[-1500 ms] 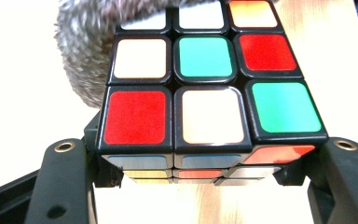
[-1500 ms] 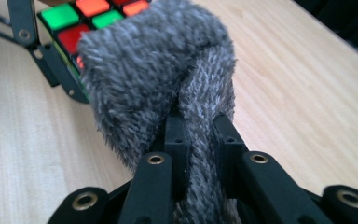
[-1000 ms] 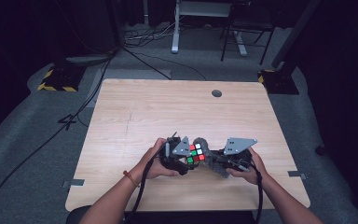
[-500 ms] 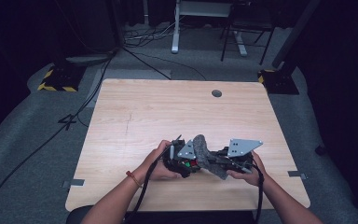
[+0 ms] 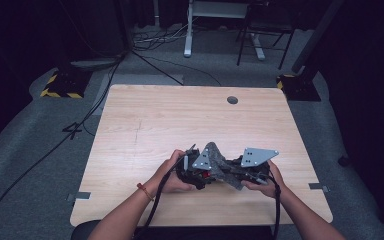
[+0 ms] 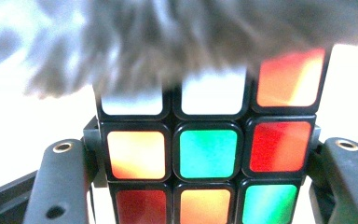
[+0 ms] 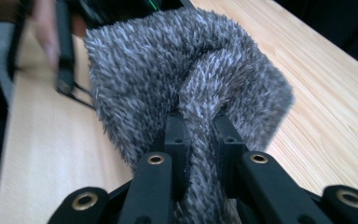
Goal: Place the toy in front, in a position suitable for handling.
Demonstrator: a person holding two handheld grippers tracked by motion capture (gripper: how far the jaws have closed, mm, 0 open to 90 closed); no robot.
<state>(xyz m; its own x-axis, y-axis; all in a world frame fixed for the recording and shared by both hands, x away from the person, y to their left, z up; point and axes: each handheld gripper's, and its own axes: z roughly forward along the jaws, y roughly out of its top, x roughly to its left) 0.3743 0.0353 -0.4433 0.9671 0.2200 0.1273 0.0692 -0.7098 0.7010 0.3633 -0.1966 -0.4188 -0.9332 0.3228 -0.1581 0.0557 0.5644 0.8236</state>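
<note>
**Wiping the cube**

The cube (image 6: pixel 208 154) sits low over the counter's (image 5: pixel 145 125) near edge, clamped in my left gripper (image 6: pixel 200 186). My right gripper (image 7: pixel 200 135) pinches the cloth (image 7: pixel 186 70) draped on it. I should wipe with light strokes and keep the cube steady.

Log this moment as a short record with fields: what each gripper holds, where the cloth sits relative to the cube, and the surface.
left gripper: shut on the puzzle cube, jaws pressing its two sides
right gripper: shut on the grey fluffy cloth, a fold pinched between the jaws
cloth versus cube: cloth lies over the cube's top, covering part of the upper row of stickers
cube face seen: green centre, with orange, red, white and green stickers
surface: light wooden table; both hands near its front edge
</note>
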